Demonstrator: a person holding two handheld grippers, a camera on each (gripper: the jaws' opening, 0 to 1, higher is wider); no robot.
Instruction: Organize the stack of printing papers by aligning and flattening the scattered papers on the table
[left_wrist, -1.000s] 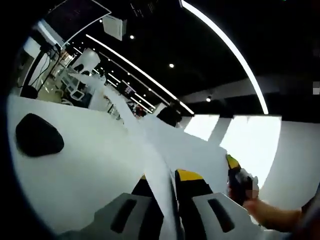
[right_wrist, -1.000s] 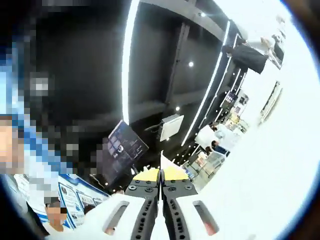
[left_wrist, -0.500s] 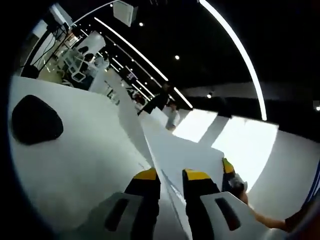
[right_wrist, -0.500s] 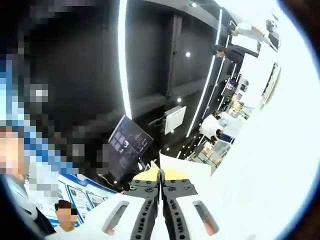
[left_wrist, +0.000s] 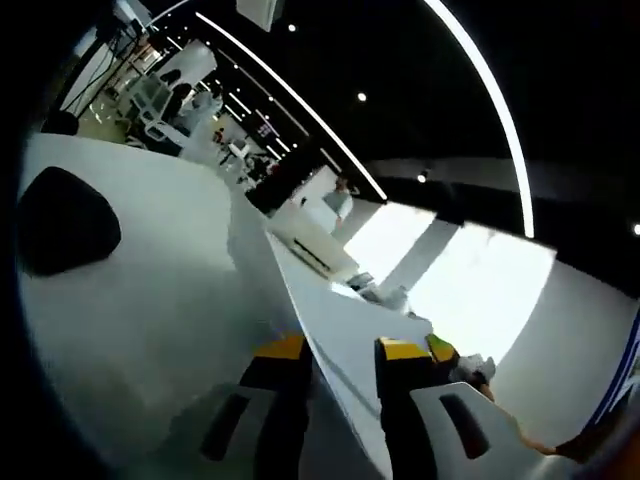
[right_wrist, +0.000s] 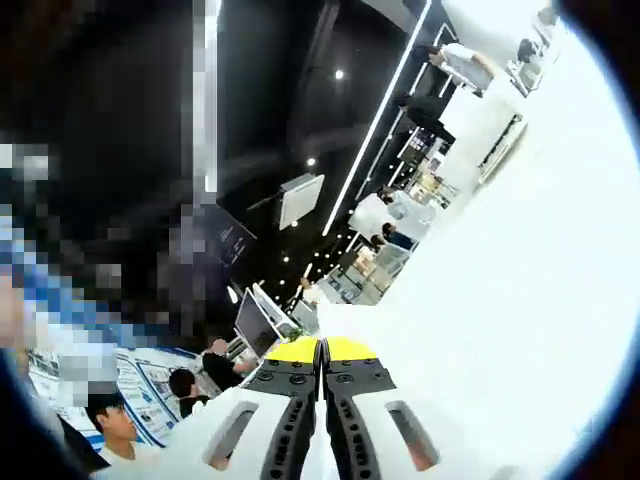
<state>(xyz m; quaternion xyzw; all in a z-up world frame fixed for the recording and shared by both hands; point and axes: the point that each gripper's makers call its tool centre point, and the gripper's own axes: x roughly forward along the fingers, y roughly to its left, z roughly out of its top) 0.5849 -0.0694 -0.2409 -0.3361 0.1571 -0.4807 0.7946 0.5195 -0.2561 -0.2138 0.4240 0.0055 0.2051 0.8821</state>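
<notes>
Dark ceiling with long light strips fills the upper half of both views, and a bright open hall with desks and people sits far off around eleven o'clock in the left gripper view. Below it runs the white table (left_wrist: 150, 300), with a black rounded object (left_wrist: 62, 220) resting on it at nine o'clock.

I hold the papers (left_wrist: 345, 325) edge-on between the two tools. My left gripper (left_wrist: 340, 350) has its yellow-tipped jaws parted with the sheets passing between them; I cannot tell whether the pads actually press the paper. At four o'clock in that view the other tool's yellow tip and a hand (left_wrist: 480, 385) appear at the far side of the sheets. My right gripper (right_wrist: 321, 350) is clenched, jaws meeting on a thin white edge that I take to be the same papers (right_wrist: 330, 318).

By my judgement the sheets are gathered and lifted as one bundle, so collecting is mostly done. Squaring the edges against the table, laying the bundle down and flattening it remain.
</notes>
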